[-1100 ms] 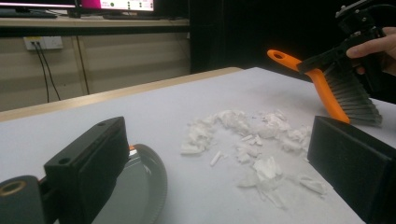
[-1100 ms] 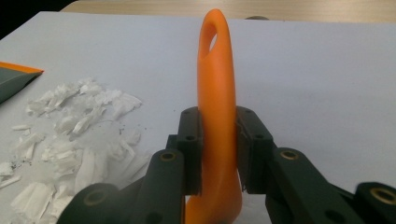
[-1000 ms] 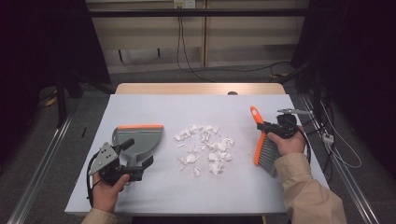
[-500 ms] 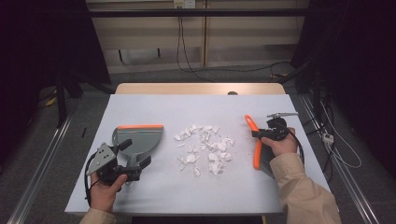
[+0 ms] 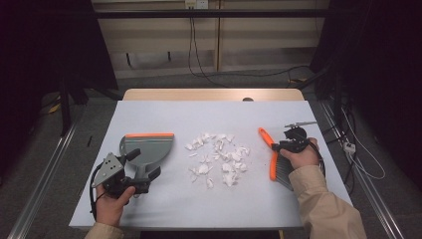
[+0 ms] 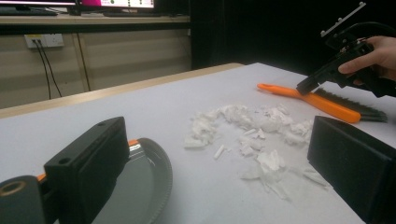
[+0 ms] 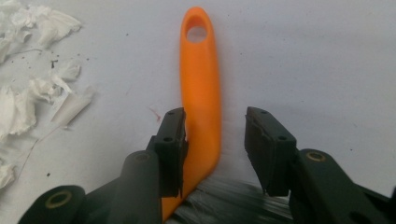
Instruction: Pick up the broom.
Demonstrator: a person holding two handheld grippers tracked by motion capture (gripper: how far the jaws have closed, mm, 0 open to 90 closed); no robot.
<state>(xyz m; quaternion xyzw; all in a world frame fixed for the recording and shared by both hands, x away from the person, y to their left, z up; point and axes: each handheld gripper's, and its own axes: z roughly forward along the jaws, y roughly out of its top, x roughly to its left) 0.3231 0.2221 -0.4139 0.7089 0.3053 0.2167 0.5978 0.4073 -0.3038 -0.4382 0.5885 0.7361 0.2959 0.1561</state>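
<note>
**Right gripper view: jaws let go of the brush**

Right gripper view shows the right gripper [image 7: 215, 140] with its jaws just opening, a narrow gap. The orange plastic brush handle [image 7: 201, 84] lies flat between them, not squeezed.

High view, lower left: the left gripper [image 5: 142, 177] holds the grey dustpan with the orange edge [image 5: 147, 147] by its handle.

White paper scraps [image 5: 216, 159] sit in the middle. A careless nudge could knock the brush into them and scatter them.
</note>
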